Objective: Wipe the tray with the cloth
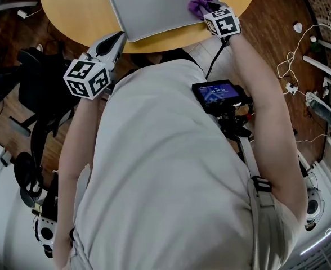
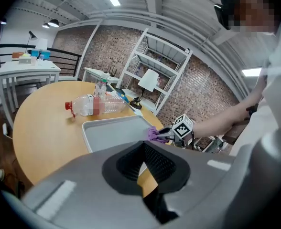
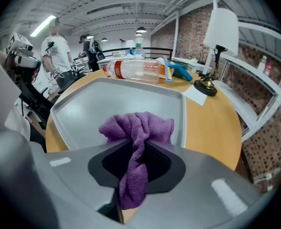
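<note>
— While the right gripper view looks straight along its jaws, what does the right hand-held gripper (image 3: 139,144) hold?

— A purple cloth (image 3: 138,125). The jaws are clamped on its middle. One tail hangs down between them toward 6 o'clock, and a bunched head spills out ahead at 12 o'clock.

— Where does that head lie?

— On the floor of the grey tray (image 3: 83,109), near its 4 o'clock corner and close by the right rim.

— And the other one?

— The left hand-held gripper (image 2: 143,149) has its jaws together with nothing between them. In the head view it sits at 7 o'clock of the tray, just beside the near-left corner and over the desk's edge. Whether it touches the tray I cannot tell.

— What carries the tray?

— A round wooden desk (image 3: 212,123). The tray lies close to its near edge.

— Anything further out?

— In the right gripper view, a clear plastic bottle (image 3: 135,69) lies on its side beyond the tray at 12 o'clock, with its red cap pointing to 9 o'clock. A lamp (image 3: 217,32) with a white shade stands at 2 o'clock. Two people (image 3: 59,56) stand well apart from the desk at 10 o'clock.
</note>
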`<state>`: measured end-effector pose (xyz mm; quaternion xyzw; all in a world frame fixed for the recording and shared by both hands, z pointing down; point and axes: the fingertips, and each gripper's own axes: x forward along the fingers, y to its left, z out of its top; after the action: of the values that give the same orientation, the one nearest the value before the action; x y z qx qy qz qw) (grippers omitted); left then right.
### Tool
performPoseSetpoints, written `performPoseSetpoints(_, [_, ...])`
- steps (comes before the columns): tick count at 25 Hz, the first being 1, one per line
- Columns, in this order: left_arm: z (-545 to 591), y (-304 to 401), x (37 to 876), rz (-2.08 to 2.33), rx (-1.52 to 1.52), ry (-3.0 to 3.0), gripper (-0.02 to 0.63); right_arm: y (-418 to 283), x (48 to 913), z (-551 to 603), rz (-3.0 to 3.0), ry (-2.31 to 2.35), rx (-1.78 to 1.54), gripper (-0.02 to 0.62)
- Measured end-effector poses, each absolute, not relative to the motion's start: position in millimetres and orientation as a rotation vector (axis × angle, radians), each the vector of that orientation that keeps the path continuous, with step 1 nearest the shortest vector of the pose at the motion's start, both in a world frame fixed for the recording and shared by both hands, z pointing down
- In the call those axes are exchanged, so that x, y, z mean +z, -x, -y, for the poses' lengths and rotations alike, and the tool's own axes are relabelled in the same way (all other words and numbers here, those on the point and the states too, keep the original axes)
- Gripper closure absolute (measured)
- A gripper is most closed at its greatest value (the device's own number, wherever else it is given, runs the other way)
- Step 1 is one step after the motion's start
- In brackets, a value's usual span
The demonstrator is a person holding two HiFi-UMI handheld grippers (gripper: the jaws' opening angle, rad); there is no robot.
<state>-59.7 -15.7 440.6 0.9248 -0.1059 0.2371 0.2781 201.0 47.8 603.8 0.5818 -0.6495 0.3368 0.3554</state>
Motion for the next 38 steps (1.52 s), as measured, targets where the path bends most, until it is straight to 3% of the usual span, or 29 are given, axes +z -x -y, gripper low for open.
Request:
performPoseSetpoints(11, [27, 26, 425, 0.328, 0.622, -2.509, 0.606, -215, 598, -35, 1.595, -1.47, 0.775, 0.528])
performPoseSetpoints(24, [42, 10, 427, 0.396, 0.638, -2.518, 0.606, -236, 603, -22, 1.582, -1.535, 0.901, 0.54])
performPoseSetpoints(31, [55, 61, 427, 0.329, 0.624, -2.506, 0.606, -166, 597, -2, 1.584, -1.483, 0.869, 0.54])
performPoseSetpoints(38, [73, 151, 433, 0.313, 0.543, -2.491, 0.606, -30, 605, 42, 1.65, -1.415, 0.848, 0.54])
